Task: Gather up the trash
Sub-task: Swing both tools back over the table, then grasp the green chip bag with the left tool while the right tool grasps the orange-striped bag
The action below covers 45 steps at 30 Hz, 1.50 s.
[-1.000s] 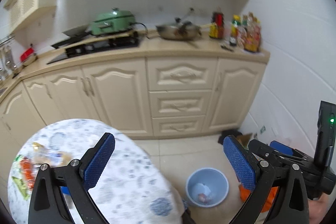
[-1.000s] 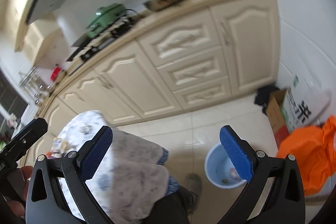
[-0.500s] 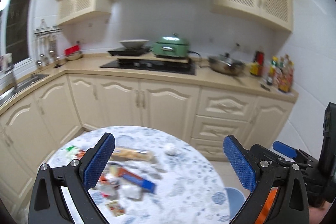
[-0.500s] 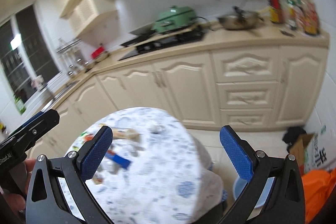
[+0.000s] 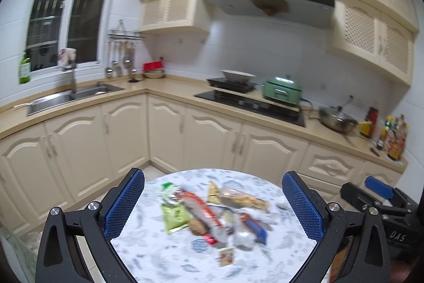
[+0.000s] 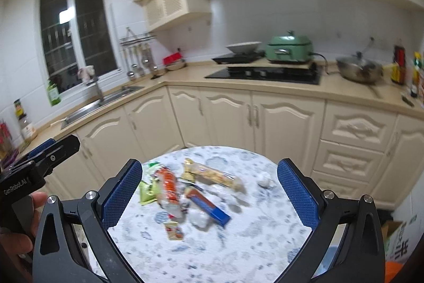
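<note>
On the round table [image 5: 278,251] with the blue-and-white patterned cloth, the trash lies in one loose heap near the middle, so that both tools can reach it from the same side. Seen by the left wrist camera, the green packet [image 5: 173,215] is at about 9 o'clock of the heap, the long orange wrapper [image 5: 201,211] runs through its centre, the clear bag of snacks [image 5: 242,199] lies toward 1 o'clock, and a small square sachet [image 5: 226,256] sits alone at 6 o'clock, nearest to the person. A blue-ended bar [image 6: 208,207] lies just beside the orange wrapper, and a crumpled white ball [image 6: 263,180] rests apart at 3 o'clock of the heap in the right wrist view. The left gripper [image 5: 213,206] is held above the table with its jaws spread wide and nothing between them; the right gripper [image 6: 209,196] is the same, wide apart and empty. I judge that both are kept open like this because no piece is chosen yet, and the wide gap frames the whole heap. The wrappers look thin and flat, so a grasp probably needs to come low at an edge.
</note>
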### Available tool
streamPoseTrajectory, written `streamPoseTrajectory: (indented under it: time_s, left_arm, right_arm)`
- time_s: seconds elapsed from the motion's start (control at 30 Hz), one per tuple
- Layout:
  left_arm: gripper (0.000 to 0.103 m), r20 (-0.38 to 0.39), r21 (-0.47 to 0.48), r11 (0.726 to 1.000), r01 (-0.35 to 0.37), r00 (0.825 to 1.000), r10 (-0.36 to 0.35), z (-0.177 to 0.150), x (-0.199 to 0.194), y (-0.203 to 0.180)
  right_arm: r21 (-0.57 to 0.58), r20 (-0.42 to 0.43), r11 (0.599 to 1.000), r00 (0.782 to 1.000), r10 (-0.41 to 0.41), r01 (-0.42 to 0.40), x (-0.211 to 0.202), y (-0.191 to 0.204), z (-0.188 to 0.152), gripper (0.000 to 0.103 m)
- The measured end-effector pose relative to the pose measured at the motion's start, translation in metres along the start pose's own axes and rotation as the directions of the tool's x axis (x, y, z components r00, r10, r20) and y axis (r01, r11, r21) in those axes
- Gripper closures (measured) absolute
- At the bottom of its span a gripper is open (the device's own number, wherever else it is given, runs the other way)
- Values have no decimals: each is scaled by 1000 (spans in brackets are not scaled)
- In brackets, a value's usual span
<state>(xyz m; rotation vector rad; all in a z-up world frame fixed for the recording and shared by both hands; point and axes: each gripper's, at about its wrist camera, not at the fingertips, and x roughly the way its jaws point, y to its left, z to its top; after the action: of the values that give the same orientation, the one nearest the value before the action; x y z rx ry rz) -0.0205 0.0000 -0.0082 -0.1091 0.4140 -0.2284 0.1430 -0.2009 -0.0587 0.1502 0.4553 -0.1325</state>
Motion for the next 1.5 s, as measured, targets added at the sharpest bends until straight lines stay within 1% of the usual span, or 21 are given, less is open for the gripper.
streamPoseTrajectory:
  time_s: [0.13, 0.2, 0.27, 0.4, 0.43, 0.53, 0.6, 0.7, 0.77, 0.83, 0.87, 1.07, 1.2, 1.27, 1.33, 1.37, 1.5]
  left_arm:
    - [1, -5, -33, 998, -60, 998, 60, -14, -20, 15]
    - [1, -20, -48, 995, -87, 996, 86, -20, -25, 21]
    - [1, -37, -63, 993, -103, 994, 101, -16, -22, 26]
    - [1, -62, -81, 987, -139, 989, 135, -19, -16, 31]
    - [1, -68, -84, 986, -142, 988, 137, -13, -11, 34]
    - [1, -103, -92, 982, -165, 982, 156, -8, 8, 38]
    - [1, -132, -98, 980, -174, 978, 160, -6, 27, 43]
    - [1, -185, -116, 978, -172, 971, 149, -6, 61, 50]
    - [1, -209, -109, 979, -175, 966, 149, -4, 82, 54]
    - [1, -233, -100, 979, -176, 961, 149, -4, 103, 58]
    - [1, -247, -99, 979, -176, 958, 147, -3, 116, 65]
    - [1, -314, -97, 979, -180, 939, 141, 0, 187, 83]
    - [1, -351, -87, 981, -174, 927, 133, 1, 232, 90]
    - [1, -374, -74, 983, -170, 918, 130, 1, 257, 93]
    - [1, -393, -64, 985, -161, 911, 124, 0, 279, 94]
    - [1, -405, -58, 986, -156, 907, 120, -1, 294, 95]
    - [1, -437, -41, 989, -143, 892, 111, -3, 335, 95]
  right_arm:
    - [-50, -8, 998, 999, 31, -31, 7, 23, 0, 0]
    - [-69, -16, 997, 999, 41, -42, 12, 29, -1, 0]
    - [-81, -26, 995, 998, 52, -53, 18, 36, -2, 0]
    - [-109, -55, 991, 996, 70, -76, 36, 46, -3, 0]
    - [-118, -65, 989, 995, 77, -84, 41, 50, -4, 0]
    - [-139, -106, 984, 990, 95, -109, 60, 57, -8, 0]
    - [-149, -141, 980, 984, 111, -132, 76, 63, -13, 0]
    - [-163, -195, 976, 974, 112, -145, 101, 69, -24, 1]
    - [-164, -235, 975, 966, 112, -153, 119, 72, -31, 4]
    - [-161, -270, 974, 956, 112, -160, 137, 73, -37, 10]
    - [-160, -286, 973, 951, 113, -164, 145, 75, -40, 11]
    - [-160, -366, 967, 922, 128, -198, 191, 83, -55, 26]
    - [-171, -429, 960, 894, 131, -223, 224, 91, -68, 38]
    - [-174, -458, 959, 880, 124, -225, 239, 92, -76, 43]
    - [-165, -485, 960, 866, 121, -226, 251, 91, -84, 49]
    - [-167, -496, 960, 861, 113, -223, 257, 90, -89, 50]
    - [-171, -531, 962, 843, 90, -211, 277, 85, -100, 67]
